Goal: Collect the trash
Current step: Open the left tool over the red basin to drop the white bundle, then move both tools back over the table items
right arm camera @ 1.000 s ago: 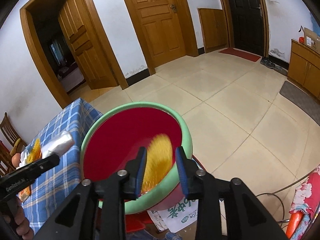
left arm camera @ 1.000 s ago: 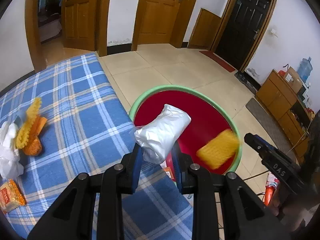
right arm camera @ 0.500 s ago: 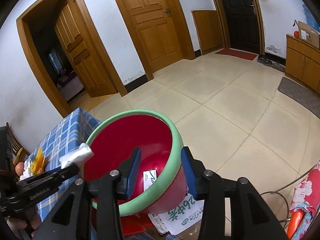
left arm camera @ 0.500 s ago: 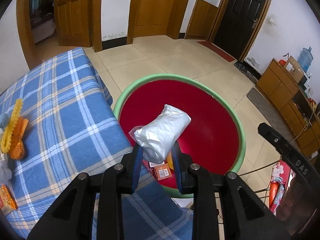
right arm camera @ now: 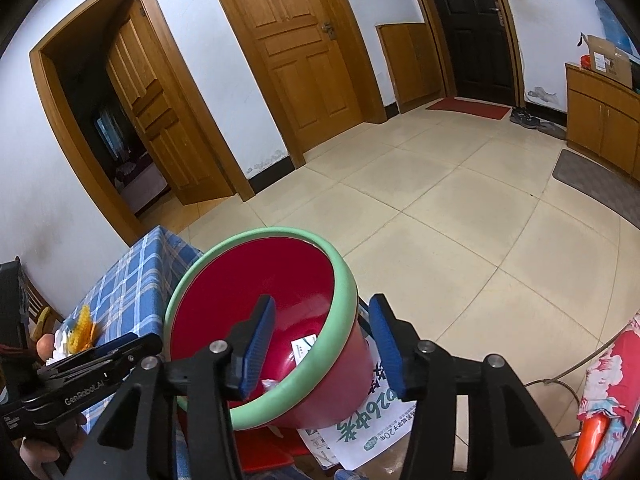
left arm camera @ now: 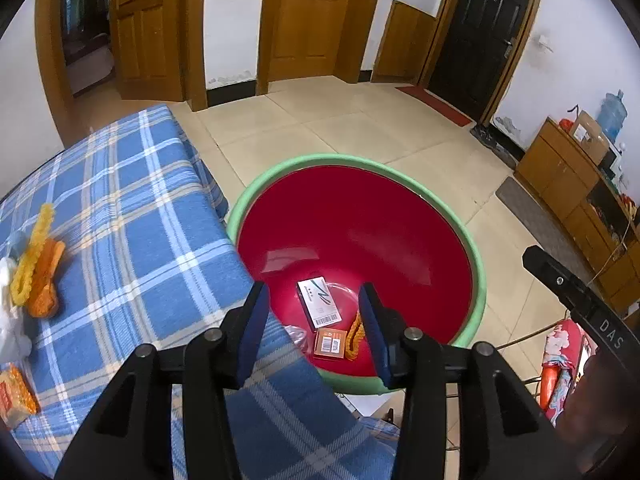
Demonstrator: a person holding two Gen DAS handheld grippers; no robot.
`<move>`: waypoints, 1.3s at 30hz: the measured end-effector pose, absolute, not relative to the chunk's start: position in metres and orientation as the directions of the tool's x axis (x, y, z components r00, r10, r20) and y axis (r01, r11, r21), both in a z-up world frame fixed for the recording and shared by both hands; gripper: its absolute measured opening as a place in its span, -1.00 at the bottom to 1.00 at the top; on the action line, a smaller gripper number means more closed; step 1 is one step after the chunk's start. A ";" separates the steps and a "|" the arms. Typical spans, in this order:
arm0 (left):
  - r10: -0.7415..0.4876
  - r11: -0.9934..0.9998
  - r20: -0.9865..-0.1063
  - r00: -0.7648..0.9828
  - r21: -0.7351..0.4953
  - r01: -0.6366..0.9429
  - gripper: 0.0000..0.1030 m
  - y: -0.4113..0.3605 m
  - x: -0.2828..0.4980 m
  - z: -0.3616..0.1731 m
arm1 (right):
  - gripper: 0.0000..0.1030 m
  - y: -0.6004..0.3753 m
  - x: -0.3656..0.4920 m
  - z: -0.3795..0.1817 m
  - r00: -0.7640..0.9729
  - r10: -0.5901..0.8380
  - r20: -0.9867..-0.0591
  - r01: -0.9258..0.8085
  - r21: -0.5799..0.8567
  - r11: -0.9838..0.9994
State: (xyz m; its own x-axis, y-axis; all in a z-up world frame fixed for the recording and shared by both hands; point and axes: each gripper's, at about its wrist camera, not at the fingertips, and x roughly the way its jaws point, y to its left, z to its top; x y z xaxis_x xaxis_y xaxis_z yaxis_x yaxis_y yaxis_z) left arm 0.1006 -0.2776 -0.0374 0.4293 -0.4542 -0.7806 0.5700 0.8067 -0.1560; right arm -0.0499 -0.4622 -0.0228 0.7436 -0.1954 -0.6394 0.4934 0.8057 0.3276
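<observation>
fingers (left arm camera: 250,330) of the left gripper (left arm camera: 314,330) are opening with nothing between them, poised over the near rim of the red basin (left arm camera: 400,240) with its green edge. far below the gap, on the basin's bottom, lie a white card (left arm camera: 319,301), an orange packet (left arm camera: 330,343) and a yellow foam net (left arm camera: 355,334). more trash (left arm camera: 36,264) sits on the blue checked surface (left arm camera: 132,240) to the left.

from the right wrist, the right gripper (right arm camera: 322,350) is also opening, empty, its fingers (right arm camera: 258,344) straddling the basin's green rim (right arm camera: 340,308); the card (right arm camera: 303,350) shows inside.
</observation>
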 end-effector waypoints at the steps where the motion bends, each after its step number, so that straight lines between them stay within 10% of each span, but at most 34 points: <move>1: -0.454 0.810 -0.779 0.432 -0.160 0.564 -0.07 -0.275 0.100 -0.036 | 0.04 -0.462 -0.050 -0.022 0.745 -0.195 -0.637 0.493 0.330 0.805; 16: -0.415 0.877 -0.745 0.523 -0.176 0.447 0.29 -0.209 0.090 -0.010 | 0.48 -0.433 -0.057 -0.008 0.766 -0.169 -0.621 0.458 0.342 0.821; 39: -0.260 0.966 -0.716 0.648 -0.187 0.181 0.30 -0.058 0.076 0.000 | 0.64 -0.343 -0.037 0.003 0.780 -0.009 -0.625 0.281 0.338 0.898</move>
